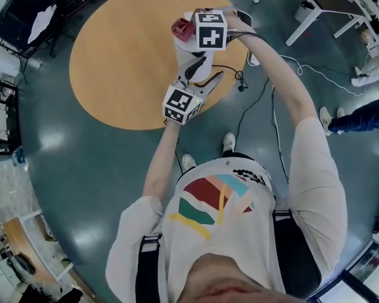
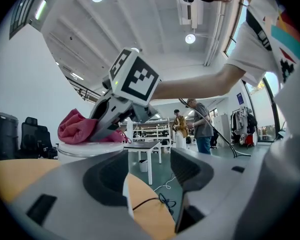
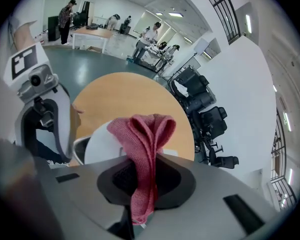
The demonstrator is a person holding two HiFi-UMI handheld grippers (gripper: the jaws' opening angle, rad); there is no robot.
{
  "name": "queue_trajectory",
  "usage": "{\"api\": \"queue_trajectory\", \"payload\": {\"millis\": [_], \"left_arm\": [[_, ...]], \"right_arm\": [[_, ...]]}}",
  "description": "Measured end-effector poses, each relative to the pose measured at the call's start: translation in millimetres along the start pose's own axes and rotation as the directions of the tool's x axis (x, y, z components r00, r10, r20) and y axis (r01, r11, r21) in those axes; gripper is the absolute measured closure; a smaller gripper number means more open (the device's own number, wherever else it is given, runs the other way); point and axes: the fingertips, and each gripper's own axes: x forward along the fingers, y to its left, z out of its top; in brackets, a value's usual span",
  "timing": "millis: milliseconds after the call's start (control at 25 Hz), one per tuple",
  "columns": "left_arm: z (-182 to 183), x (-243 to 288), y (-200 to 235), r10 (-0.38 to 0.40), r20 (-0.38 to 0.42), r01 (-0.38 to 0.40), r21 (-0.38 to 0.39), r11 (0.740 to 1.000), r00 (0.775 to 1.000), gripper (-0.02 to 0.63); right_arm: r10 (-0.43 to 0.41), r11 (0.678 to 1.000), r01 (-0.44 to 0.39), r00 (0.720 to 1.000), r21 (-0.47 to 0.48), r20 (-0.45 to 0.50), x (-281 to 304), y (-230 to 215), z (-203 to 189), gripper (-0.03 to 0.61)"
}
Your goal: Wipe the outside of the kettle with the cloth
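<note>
Kettle (image 1: 184, 54) on the round wooden surface (image 1: 114, 62), right claw (image 3: 140, 184) pinching the red cloth (image 3: 142, 144) on its top, left claw (image 2: 150, 174) spread alongside, black cable (image 1: 241, 81) nearby.

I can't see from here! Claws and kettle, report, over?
Right claw shut on pink cloth, atop white kettle. Left claw open, beside kettle. Nothing in the way, over.

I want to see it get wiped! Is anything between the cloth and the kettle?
Nothing visible is in the way. The right claw pinches the red cloth, and the cloth rests right on the kettle, on its white top.
</note>
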Motion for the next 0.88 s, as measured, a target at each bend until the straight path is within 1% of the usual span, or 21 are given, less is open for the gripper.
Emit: {"api": "queue_trajectory", "payload": {"millis": [120, 400, 720, 880], "left_arm": [[-5.0, -0.1, -2.2, 0.004, -0.003, -0.004, -0.003, 1.000, 1.000, 0.313], [-5.5, -1.5, -3.7, 0.013, -0.007, -0.012, 0.007, 1.000, 1.000, 0.312], [-0.6, -7.1, -4.0, 0.016, -0.004, -0.016, 0.023, 1.000, 1.000, 0.313], [-1.3, -11.4, -8.8, 0.012, -0.008, -0.012, 0.026, 1.000, 1.000, 0.313]], "right_arm": [[0.020, 1.000, -0.020, 1.000, -0.009, 0.005, -9.6, 23.4, 3.5, 0.532], [0.041, 0.999, -0.040, 0.999, -0.029, 0.021, -32.9, 61.9, 12.9, 0.532], [0.052, 0.999, -0.051, 0.998, -0.015, 0.024, -46.9, 83.9, 19.7, 0.532], [0.064, 0.998, -0.064, 0.997, 0.007, 0.033, -51.8, 91.9, 22.2, 0.531]]}}
